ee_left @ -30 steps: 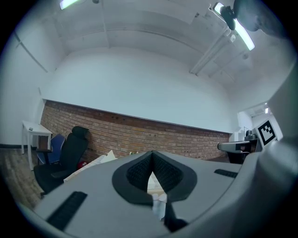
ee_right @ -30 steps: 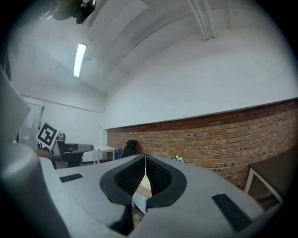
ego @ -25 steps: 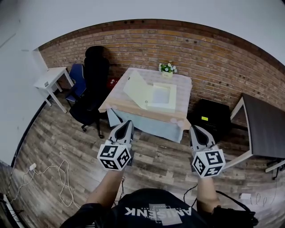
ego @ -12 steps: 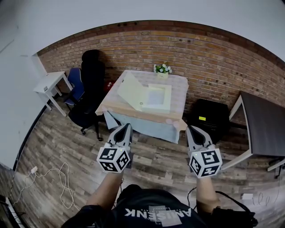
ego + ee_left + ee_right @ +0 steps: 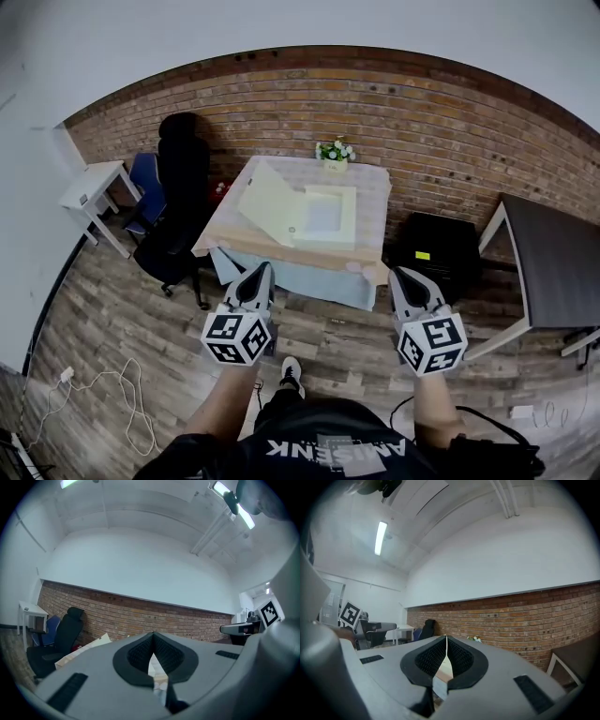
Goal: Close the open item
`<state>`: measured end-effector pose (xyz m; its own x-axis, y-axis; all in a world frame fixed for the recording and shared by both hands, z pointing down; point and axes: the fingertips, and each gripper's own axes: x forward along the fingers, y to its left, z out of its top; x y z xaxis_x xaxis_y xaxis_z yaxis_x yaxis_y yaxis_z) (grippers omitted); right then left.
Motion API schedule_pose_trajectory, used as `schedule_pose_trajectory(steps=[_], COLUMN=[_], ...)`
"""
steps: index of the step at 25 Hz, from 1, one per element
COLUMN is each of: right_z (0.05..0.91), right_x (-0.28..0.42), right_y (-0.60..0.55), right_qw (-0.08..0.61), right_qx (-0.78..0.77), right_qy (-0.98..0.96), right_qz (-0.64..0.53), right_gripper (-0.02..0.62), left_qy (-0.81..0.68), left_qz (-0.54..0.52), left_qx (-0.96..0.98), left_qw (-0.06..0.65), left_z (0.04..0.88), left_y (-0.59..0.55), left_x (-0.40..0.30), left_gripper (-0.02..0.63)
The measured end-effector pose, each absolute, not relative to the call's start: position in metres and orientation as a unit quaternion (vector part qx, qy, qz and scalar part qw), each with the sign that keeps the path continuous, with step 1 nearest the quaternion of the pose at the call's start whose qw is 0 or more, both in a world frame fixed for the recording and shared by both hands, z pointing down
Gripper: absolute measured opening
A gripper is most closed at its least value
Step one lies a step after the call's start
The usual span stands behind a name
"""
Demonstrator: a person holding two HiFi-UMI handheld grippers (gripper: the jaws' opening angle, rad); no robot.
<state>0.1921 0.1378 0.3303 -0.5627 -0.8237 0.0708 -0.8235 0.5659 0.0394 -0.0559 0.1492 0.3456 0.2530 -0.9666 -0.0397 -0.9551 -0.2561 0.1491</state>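
A flat cream box (image 5: 330,216) lies open on a cloth-covered table (image 5: 281,251), its lid (image 5: 267,202) swung up and leaning to the left. Both grippers hang level over the wooden floor, well short of the table. My left gripper (image 5: 261,272) is shut and holds nothing; in the left gripper view its tips (image 5: 153,633) meet, and the lid (image 5: 89,645) shows beyond them. My right gripper (image 5: 405,275) is also shut and empty, its tips (image 5: 446,637) together in the right gripper view.
A small flower pot (image 5: 336,150) stands at the table's far edge by the brick wall. A black office chair (image 5: 178,206) and a white side table (image 5: 89,187) stand on the left. A black cabinet (image 5: 436,248) and a dark desk (image 5: 548,262) stand on the right. A cable (image 5: 94,389) lies on the floor.
The table has drawn a little nearer and shifted left in the head view, and a shoe now shows below. Both grippers moved forward slightly, still shut.
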Motion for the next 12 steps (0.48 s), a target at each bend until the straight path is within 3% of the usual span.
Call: schedule_pose_trajectory(steps=[12], right_z=[0.338], right_x=[0.125], right_y=[0.031], right_qw=[0.053], right_qx=[0.468], right_qy=[-0.882], right_qz=[0.008], right_gripper=[0.043], left_qy=[-0.616], left_qz=[-0.054], left_qx=[0.783], left_qw=[0.064], left_z=[0.363], left_y=[0.039], left_x=[-0.14], left_gripper=[0.009])
